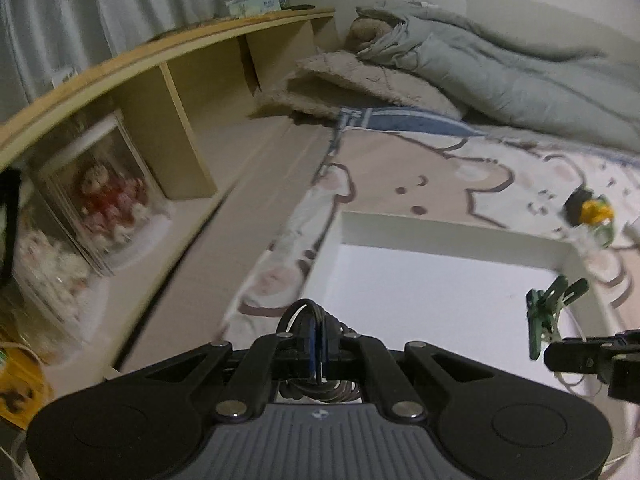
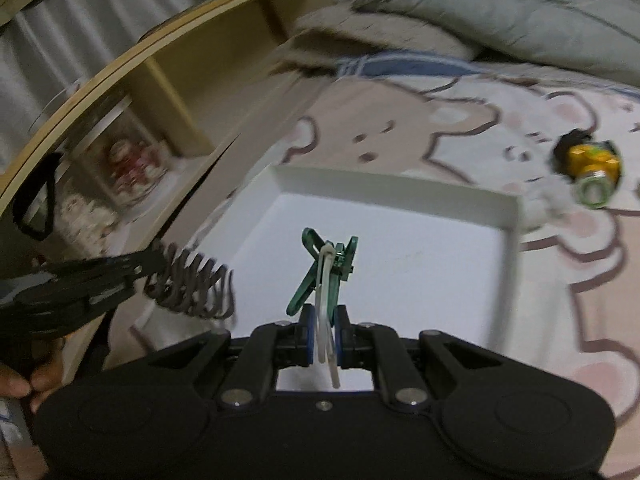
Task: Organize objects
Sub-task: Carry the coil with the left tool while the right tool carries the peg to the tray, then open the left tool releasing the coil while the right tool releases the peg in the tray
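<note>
My left gripper [image 1: 318, 344] is shut on a dark spiral coil [image 1: 308, 312]. The right wrist view shows that coil [image 2: 188, 284] hanging from the left gripper [image 2: 154, 260], over the near left corner of a white open box [image 2: 392, 188]. My right gripper [image 2: 323, 328] is shut on a bunch of green clips [image 2: 336, 264] tied with a white loop [image 2: 326, 280], held above the box floor. In the left wrist view the clips [image 1: 548, 312] and right gripper [image 1: 552, 354] are at the right, over the box [image 1: 440, 228].
The box lies on a bear-print bed sheet [image 1: 400, 168]. A yellow-green object [image 2: 592, 168] lies on the sheet past the box's far right corner. A wooden shelf [image 1: 180, 120] with a boxed doll [image 1: 108, 200] runs along the left. A grey duvet [image 1: 500, 76] is bunched at the back.
</note>
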Motion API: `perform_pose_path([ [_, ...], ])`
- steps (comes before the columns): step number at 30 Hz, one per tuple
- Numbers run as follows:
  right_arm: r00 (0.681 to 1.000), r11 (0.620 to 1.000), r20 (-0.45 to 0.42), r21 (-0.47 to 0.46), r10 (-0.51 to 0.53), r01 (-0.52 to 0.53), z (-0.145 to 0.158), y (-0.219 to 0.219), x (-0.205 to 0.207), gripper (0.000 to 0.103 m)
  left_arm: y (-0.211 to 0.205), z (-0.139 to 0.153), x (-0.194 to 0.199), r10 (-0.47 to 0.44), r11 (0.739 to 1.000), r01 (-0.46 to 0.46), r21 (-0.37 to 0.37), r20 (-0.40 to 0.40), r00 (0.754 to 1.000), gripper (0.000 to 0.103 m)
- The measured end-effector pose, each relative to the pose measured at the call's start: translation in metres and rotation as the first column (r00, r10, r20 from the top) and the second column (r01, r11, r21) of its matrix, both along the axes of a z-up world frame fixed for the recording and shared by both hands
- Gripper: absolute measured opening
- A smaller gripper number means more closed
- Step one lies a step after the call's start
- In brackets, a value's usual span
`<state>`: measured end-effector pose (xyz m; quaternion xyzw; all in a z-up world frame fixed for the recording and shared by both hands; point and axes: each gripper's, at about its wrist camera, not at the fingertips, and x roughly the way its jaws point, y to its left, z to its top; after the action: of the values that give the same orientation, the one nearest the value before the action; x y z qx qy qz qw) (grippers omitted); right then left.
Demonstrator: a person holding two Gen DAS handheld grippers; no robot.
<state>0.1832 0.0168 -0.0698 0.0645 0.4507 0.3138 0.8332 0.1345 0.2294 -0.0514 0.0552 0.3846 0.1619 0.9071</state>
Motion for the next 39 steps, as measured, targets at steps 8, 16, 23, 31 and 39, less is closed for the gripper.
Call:
perform_pose_path([
  [8,0.994,0.998,-0.109,0.050,0.030,-0.025,-0.023,0.028,-0.001,0.010,0.004,-0.016,0.000,-0.014,0.989,0.016,-0.146,0.014,1.000,0.003],
  [16,0.991,0.998,-0.134,0.054,0.000,0.008,-0.035,0.022,0.000,0.041,0.003,-0.026,-0.007,-0.012,0.998,0.009,-0.056,-0.045,0.999,0.005],
  [23,0.990,0.998,-0.141,0.049,-0.021,0.028,-0.032,0.011,0.000,0.041,0.005,-0.031,-0.019,0.009,0.998,-0.013,-0.053,-0.075,0.997,0.006],
  [31,0.990,0.999,-0.137,0.031,-0.025,0.030,-0.029,0.000,-0.006,0.041,0.002,-0.040,-0.029,0.007,0.997,-0.017,-0.076,-0.132,0.991,0.004],
  [39,0.993,0.999,-0.114,0.031,-0.009,0.013,-0.023,-0.004,-0.008,0.040,0.006,-0.055,-0.015,0.070,0.980,-0.097,-0.172,-0.157,0.985,0.005],
])
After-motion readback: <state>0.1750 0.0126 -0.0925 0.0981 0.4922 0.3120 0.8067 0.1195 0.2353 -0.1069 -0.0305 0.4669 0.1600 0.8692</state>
